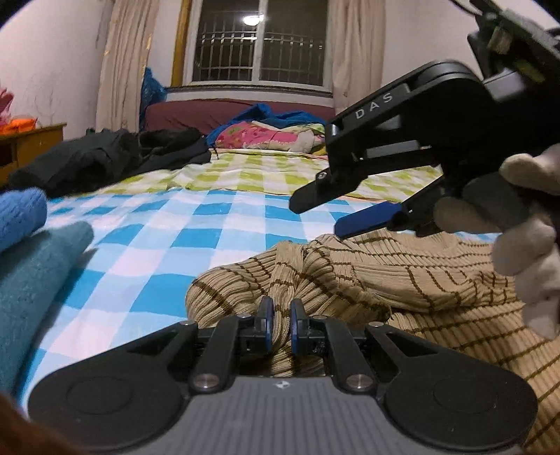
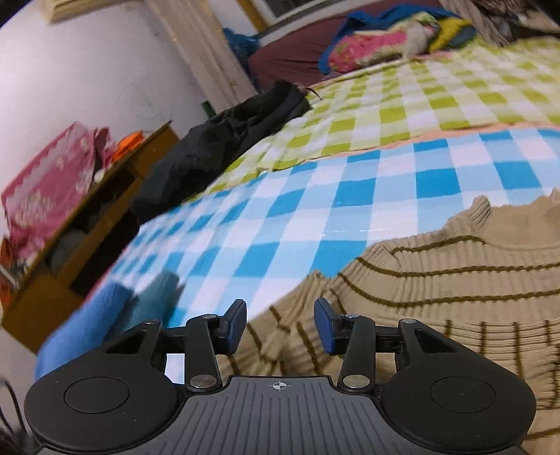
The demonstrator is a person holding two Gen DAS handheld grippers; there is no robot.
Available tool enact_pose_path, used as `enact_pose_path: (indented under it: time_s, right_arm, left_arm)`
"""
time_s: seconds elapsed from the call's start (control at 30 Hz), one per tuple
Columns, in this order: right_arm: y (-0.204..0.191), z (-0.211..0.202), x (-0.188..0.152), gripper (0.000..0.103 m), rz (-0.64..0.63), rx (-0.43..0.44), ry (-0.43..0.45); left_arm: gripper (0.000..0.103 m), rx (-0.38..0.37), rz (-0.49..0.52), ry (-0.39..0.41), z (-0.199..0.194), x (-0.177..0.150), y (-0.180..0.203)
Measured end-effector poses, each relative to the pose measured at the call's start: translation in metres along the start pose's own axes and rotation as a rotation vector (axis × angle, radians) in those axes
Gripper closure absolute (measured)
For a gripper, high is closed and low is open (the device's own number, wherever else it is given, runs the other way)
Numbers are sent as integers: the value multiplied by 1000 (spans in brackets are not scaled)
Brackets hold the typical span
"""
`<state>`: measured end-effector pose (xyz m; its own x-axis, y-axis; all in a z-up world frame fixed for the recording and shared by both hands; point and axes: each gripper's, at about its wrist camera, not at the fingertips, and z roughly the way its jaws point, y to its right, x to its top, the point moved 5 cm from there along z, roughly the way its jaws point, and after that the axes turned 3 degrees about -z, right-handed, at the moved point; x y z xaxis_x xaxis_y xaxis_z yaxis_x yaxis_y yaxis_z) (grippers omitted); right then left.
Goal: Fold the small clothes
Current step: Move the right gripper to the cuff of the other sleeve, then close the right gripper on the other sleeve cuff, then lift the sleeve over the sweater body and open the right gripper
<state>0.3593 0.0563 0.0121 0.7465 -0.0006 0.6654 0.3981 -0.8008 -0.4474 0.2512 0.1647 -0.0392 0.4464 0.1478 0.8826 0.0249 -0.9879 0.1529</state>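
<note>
My left gripper (image 1: 281, 320) pinches a fold of the sweater (image 1: 402, 280) on the bed (image 1: 210, 224); my right gripper (image 2: 280, 323) hangs spread above it, empty.

Warm indoor light, lamp glare in window (image 1: 253, 20), fisheye-bent edges, right wrist view motion-blurred

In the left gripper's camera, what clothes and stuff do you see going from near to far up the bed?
left gripper → tan striped sweater → blue checked sheet → green checked sheet → pink floral bedding → barred window
</note>
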Motion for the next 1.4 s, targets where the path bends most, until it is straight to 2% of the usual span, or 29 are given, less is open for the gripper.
enact_pose_path:
  time_s: [0.17, 0.37, 0.5, 0.6, 0.67, 0.73, 0.8, 0.87, 1.07, 1.4]
  right_arm:
    - [-8, 19, -3, 60, 12, 2, -49]
    - [-15, 44, -5, 62, -23, -84, -111]
    - [-13, 62, -7, 65, -43, -170, -168]
    - [-9, 75, -10, 76, -48, -213, -201]
    - [-5, 75, -10, 91, -31, -216, -189]
    - [-1, 71, -8, 96, -7, -196, -180]
    - [-2, 61, -5, 96, -1, -166, -156]
    - [-5, 48, 1, 97, -3, -131, -123]
    - [-10, -2, 26, 97, -17, -74, 4]
    - [34, -88, 55, 97, 69, -46, 175]
  left_arm:
    - [87, -6, -20, -1, 1, -2, -3]
    - [87, -18, -8, 0, 0, -4, 0]
    - [87, -26, -11, -3, -1, -4, 0]
    - [87, -28, -10, -2, -1, -4, 0]
    - [87, -30, -11, -2, 0, -3, -2]
    - [86, -31, -11, 0, 0, -3, -2]
    - [80, -35, -14, 4, -1, -3, -1]
    - [64, -39, -24, 19, -4, -3, -1]
    - [40, -53, -19, 82, -15, 2, 6]
    - [35, -11, 80, 96, -18, -2, 28]
